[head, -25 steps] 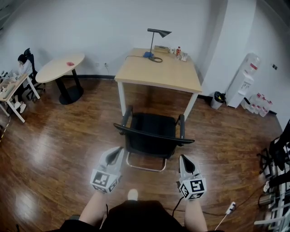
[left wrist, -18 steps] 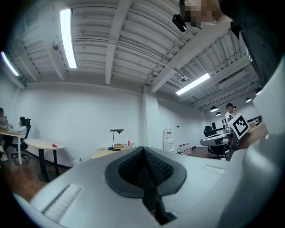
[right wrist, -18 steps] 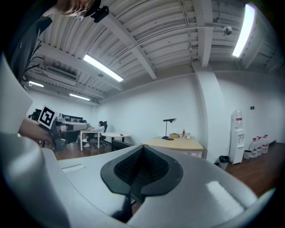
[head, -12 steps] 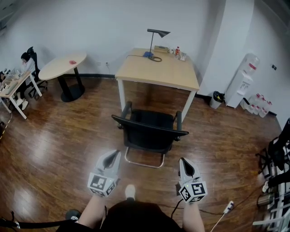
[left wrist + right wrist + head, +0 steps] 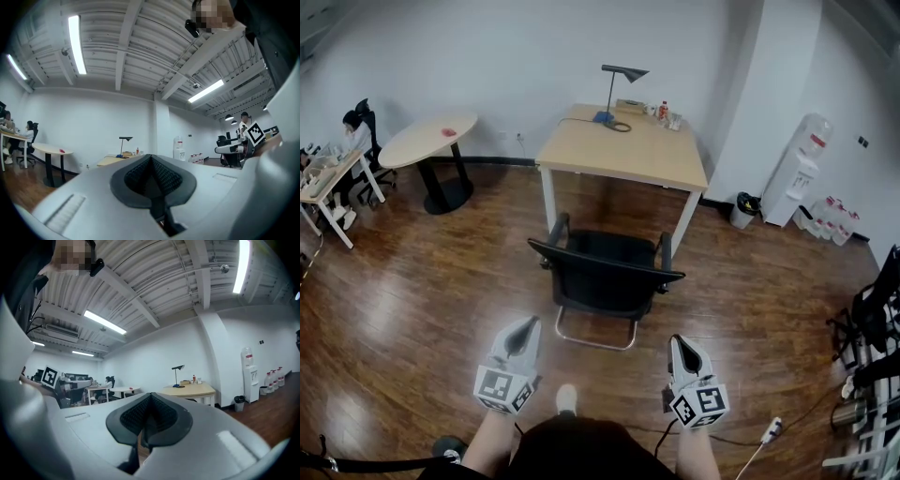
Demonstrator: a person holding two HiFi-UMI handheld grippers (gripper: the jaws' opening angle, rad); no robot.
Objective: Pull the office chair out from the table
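Observation:
The black office chair (image 5: 605, 277) stands on the wood floor, clear of the light wooden table (image 5: 623, 150), its backrest toward me. My left gripper (image 5: 528, 323) and right gripper (image 5: 678, 342) hang side by side nearer to me than the backrest, with floor showing between them and the chair. Neither touches it. In the left gripper view the left gripper (image 5: 151, 157) is shut with nothing between its jaws, and the table (image 5: 112, 160) shows far off. The right gripper (image 5: 150, 395) is likewise shut and empty in the right gripper view.
A desk lamp (image 5: 619, 75) and small items sit on the table. A round table (image 5: 427, 139) and a seated person (image 5: 352, 127) are at the left. A water dispenser (image 5: 797, 169), a bin (image 5: 741, 208), dark equipment (image 5: 872, 319) and a floor cable (image 5: 769, 433) are at the right.
Both grippers have drawn back toward me, and the gap between them and the backrest has widened. The chair keeps its place in front of the table.

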